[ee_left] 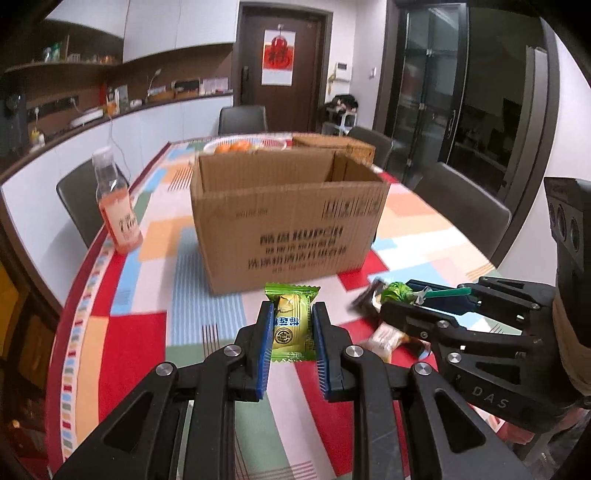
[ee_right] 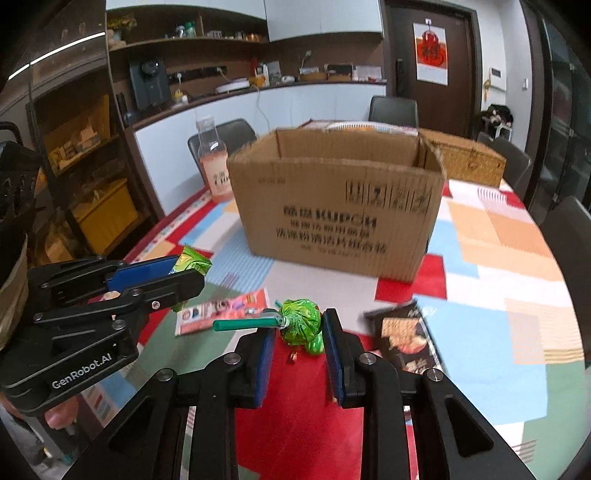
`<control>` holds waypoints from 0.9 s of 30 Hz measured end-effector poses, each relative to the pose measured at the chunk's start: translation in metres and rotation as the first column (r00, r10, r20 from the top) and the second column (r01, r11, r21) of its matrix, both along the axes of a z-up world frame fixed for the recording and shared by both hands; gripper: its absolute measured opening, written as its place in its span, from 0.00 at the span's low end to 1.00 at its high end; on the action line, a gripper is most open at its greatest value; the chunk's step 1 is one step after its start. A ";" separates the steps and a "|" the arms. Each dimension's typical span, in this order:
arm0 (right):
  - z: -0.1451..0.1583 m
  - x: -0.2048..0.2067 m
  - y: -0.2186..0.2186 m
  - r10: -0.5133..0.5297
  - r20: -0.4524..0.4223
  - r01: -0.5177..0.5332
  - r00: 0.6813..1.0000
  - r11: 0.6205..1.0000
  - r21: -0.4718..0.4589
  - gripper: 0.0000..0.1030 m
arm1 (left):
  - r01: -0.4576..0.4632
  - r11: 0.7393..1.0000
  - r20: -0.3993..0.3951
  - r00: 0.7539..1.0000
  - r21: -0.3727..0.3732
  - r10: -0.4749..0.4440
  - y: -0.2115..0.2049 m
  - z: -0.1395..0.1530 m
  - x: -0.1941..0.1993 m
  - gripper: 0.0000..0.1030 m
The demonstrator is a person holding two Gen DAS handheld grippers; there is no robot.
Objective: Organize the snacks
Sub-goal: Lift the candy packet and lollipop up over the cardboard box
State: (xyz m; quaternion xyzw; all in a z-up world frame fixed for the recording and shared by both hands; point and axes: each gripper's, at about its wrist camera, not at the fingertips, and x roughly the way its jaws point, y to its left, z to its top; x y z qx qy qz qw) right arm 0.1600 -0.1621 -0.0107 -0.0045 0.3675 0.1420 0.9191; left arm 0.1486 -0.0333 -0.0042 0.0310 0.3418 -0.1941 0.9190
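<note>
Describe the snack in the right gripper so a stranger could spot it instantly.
Start at the open cardboard box on the patchwork tablecloth. Just in front of it, the right gripper pinches a lollipop: crinkly green foil head, teal stick pointing left. The neighbouring snacks are flat packets.

Dark door [ee_left: 279, 62], white cabinets [ee_left: 177, 22]

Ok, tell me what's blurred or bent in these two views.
Left wrist view: the cardboard box print is smeared, the green snack packet between the left gripper fingers stays sharp; door and cabinets bow at the edges. Right wrist view: box print streaked too, the lollipop in the right gripper crisp; dark corners.
</note>
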 end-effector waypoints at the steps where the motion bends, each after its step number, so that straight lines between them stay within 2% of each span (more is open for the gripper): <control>1: 0.004 0.001 0.000 -0.002 0.012 0.002 1.000 1.000 0.000 0.26 | 0.004 1.000 0.008 1.000 -0.008 -0.003 0.000 0.005 0.002 0.21; 9: 0.036 0.017 -0.006 -0.028 0.112 0.026 0.993 0.999 0.023 0.26 | 0.004 1.000 0.123 0.992 -0.019 -0.001 -0.006 0.040 0.019 0.21; 17: 0.064 0.042 -0.012 -0.060 0.195 0.050 0.979 0.997 0.057 0.26 | -0.012 1.000 0.197 0.980 -0.010 0.014 -0.011 0.065 0.050 0.21; 27: 0.078 0.095 -0.019 -0.098 0.212 0.085 0.972 0.994 0.067 0.26 | -0.027 0.999 0.211 0.977 -0.017 0.030 -0.011 0.083 0.095 0.21</control>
